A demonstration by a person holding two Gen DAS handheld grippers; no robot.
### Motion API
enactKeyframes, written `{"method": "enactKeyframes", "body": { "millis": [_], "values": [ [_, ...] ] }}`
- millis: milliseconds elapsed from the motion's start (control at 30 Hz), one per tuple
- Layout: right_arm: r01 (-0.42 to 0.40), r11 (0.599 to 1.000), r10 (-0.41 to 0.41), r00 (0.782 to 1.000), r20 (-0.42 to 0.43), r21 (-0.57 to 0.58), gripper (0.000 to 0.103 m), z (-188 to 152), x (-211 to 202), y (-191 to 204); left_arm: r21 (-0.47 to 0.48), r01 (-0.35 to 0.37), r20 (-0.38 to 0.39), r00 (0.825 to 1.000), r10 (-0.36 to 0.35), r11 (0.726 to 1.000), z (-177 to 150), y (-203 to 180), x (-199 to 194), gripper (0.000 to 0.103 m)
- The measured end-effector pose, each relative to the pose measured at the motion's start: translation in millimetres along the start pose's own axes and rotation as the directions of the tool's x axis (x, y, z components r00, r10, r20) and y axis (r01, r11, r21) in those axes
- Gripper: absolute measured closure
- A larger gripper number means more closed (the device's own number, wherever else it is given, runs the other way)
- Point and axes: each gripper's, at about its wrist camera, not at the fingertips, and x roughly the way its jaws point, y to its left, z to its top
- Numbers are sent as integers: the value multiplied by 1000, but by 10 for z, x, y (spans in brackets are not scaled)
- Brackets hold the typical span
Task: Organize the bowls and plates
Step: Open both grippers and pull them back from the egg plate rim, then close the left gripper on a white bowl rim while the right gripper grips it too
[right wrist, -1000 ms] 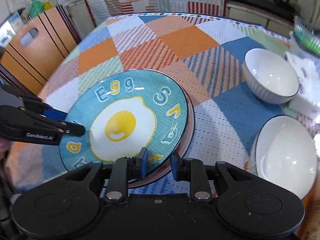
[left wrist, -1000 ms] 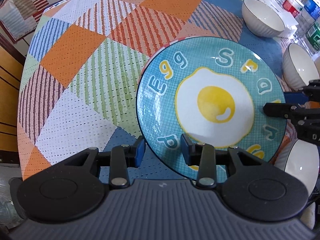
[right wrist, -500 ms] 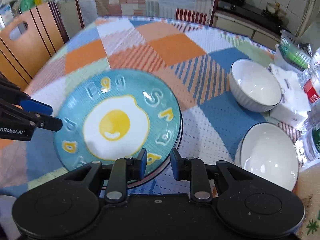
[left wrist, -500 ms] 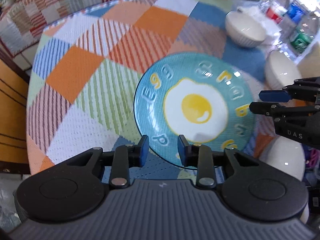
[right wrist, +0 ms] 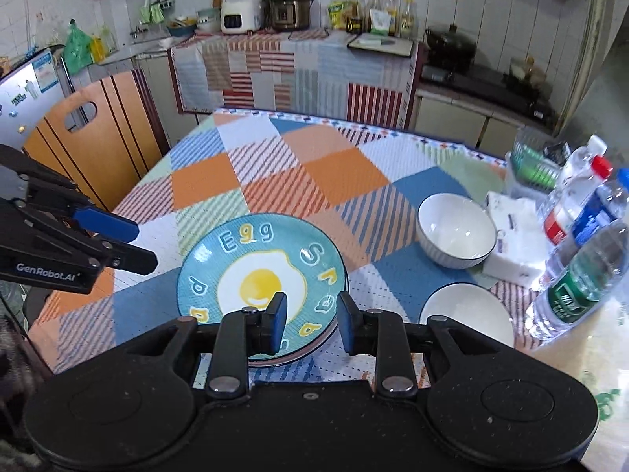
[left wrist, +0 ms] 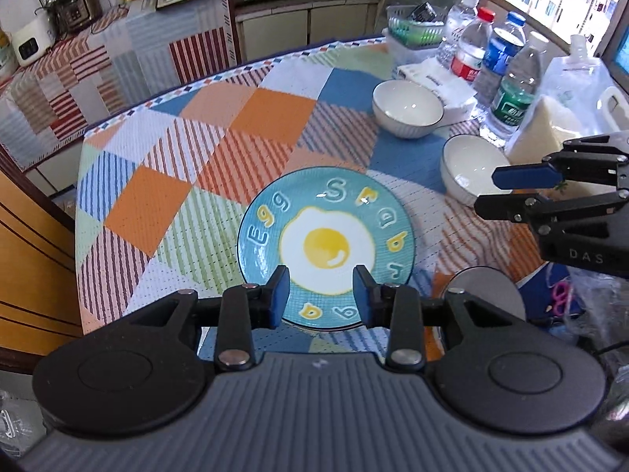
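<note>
Plate point(left wrist: 325, 246) with a fried-egg print lies flat on the counter point(left wrist: 243, 118), near the front edge, on the patchwork cloth. In the right wrist view the plate point(right wrist: 261, 275) sits on top of at least one other plate, whose rim shows beneath its near edge.

Left claw point(left wrist: 320, 301) hovers above the near rim of the plate. Its jaws stand apart, with nothing between them. Blue pads line the inner faces of both fingers point(left wrist: 280, 295).

Right claw point(right wrist: 308, 316) is likewise spread and empty, above the near right part of the plate. In the left wrist view the right claw point(left wrist: 507, 192) enters from the right, clear of the plate and in front of the near bowl.

Two white bowls stand upright to the right of the plate, apart from each other:
- far bowl point(left wrist: 407, 112), just beside a white tissue pack point(left wrist: 440, 82);
- near bowl point(left wrist: 468, 169), closer to the front edge.

Water bottles point(left wrist: 507, 82) stand in a group at the right side of the counter, behind the bowls. A wooden chair point(right wrist: 94, 137) stands at the left side.
</note>
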Motion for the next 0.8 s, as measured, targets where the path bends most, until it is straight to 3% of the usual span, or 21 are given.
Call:
{"method": "enactKeyframes", "body": {
  "millis": [200, 433, 633, 667, 700, 800],
  "values": [
    [37, 999, -37, 999, 23, -27, 55, -27, -219, -14, 3, -2, 13, 1000, 2, 1000, 65, -113, -109, 60],
    [89, 996, -89, 996, 24, -3, 29, 18, -289, -196, -12, 8, 23, 1000, -8, 1000, 259, -211, -96, 36],
    [118, 992, -118, 993, -2, 42, 26, 83, -112, -423, -66, 11, 44, 999, -8, 998, 494, -218, 31, 10],
    [120, 991, -120, 993, -2, 53, 21, 97, -87, -471, -71, 14, 48, 999, -11, 997, 534, -221, 53, 7],
    [123, 990, -123, 992, -2, 64, 11, 109, -62, -525, -74, 20, 49, 999, -17, 997, 578, -224, 82, 7],
    [127, 988, -131, 990, 42, 86, 8, 131, 12, -683, -74, 32, 31, 999, -29, 997, 723, -244, 220, 6]
  ]
}}
